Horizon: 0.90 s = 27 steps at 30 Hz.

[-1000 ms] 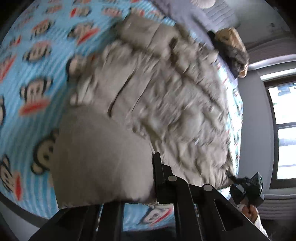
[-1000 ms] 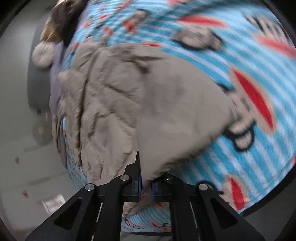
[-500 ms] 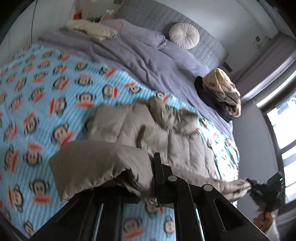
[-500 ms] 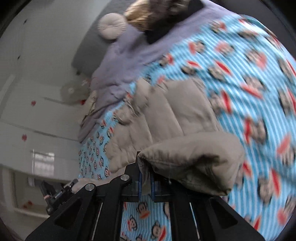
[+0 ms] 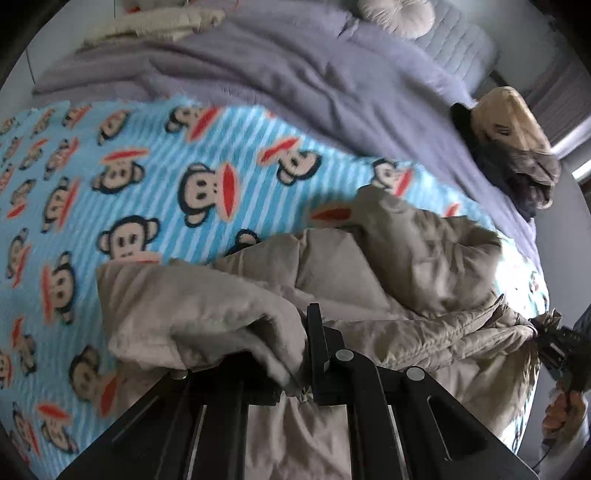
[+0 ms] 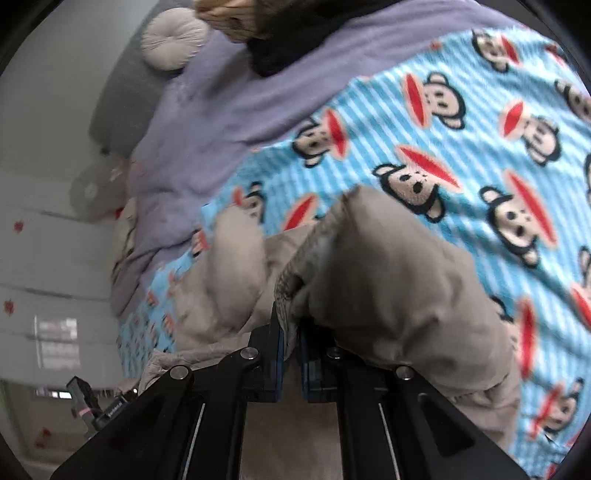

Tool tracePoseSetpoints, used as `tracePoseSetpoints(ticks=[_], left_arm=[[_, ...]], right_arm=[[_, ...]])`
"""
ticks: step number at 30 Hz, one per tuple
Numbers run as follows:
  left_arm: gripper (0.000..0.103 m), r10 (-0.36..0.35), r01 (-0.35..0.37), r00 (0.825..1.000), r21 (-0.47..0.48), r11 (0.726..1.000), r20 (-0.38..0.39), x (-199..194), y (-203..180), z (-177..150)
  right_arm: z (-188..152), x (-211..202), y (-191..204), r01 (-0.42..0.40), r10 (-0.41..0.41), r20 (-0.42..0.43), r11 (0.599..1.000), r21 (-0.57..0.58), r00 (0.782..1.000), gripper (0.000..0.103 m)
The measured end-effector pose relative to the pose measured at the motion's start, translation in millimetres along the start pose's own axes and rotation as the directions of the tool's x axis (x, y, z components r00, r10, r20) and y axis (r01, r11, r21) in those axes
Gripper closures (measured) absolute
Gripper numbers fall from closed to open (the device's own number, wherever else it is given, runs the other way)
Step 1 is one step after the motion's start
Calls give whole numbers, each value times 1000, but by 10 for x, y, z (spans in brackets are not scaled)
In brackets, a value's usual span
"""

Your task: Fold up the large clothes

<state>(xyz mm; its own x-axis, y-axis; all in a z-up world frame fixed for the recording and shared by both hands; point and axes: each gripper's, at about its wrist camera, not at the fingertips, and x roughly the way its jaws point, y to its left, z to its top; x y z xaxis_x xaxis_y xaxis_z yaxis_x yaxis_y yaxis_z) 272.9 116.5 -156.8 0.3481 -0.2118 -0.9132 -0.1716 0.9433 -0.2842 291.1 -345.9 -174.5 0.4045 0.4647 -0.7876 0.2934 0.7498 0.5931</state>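
Note:
A beige puffer jacket [image 5: 388, 266] lies bunched on a blue monkey-print blanket [image 5: 147, 177] on the bed. My left gripper [image 5: 295, 373] is shut on one edge of the jacket, which drapes over its left finger. My right gripper [image 6: 291, 332] is shut on another edge of the jacket [image 6: 388, 288], which folds over its right finger. The right gripper also shows at the right edge of the left wrist view [image 5: 554, 347], holding the jacket's far corner. The left gripper shows small in the right wrist view [image 6: 88, 406].
A purple duvet [image 5: 295, 74] covers the head of the bed, with a round cushion [image 5: 395, 14] and grey headboard behind. A pile of dark and tan clothes [image 5: 509, 147] sits at the bed's right side. Cream fabric [image 5: 155, 26] lies far left.
Both grippers have carried the jacket's edge forward toward the head of the bed, and the jacket now lies more bunched beneath them. Both stay shut on it.

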Motion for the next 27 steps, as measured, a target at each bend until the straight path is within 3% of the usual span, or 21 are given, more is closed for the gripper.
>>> tracePoseSetpoints(ticks=[6,11,12,13,14,15,16,17,19,21,23,27], left_arm=[[91,-10,8,999,-35,999,-51,265,41,107],[76,2,-2,1000,45,999,5,-82,-13,38],[67,5,-5,1000,53,999,15,-140,-16,45],[48,12,-14,999,65,998,34,-218,-26,29],[40,32,-37,998,78,996,62,-304,-47,15],[36,46,-54,995,92,994,88,-386,-75,9],[36,50,-62,993,108,992,108,-454,-107,6],[36,46,-62,990,121,991,132,-535,-155,-7],[36,11,-31,988,129,991,157,-631,-210,-28],[36,-83,59,989,190,980,122,-583,-346,-61],[36,-97,74,993,275,959,73,-382,-533,-120],[36,-29,13,999,348,937,43,142,-737,-234]], right_arm=[[54,426,-183,22,-22,4,999,30,1000,95],[127,388,-95,26,-26,-29,1000,-14,999,90],[135,356,-53,31,-33,-31,999,-35,999,88],[140,304,2,33,-35,-32,997,-66,999,85],[139,250,48,31,-33,-26,996,-90,999,71],[131,183,83,25,-27,-13,994,-106,1000,46],[133,117,116,18,-18,1,993,-116,1000,38],[112,43,159,7,-4,19,992,-129,1000,37],[44,-48,241,-16,20,30,989,-145,999,42],[-72,-88,334,-35,40,24,983,-180,999,74],[-237,-5,460,-39,37,-10,970,-240,999,89],[-513,420,623,47,-70,-45,920,-388,997,92]])
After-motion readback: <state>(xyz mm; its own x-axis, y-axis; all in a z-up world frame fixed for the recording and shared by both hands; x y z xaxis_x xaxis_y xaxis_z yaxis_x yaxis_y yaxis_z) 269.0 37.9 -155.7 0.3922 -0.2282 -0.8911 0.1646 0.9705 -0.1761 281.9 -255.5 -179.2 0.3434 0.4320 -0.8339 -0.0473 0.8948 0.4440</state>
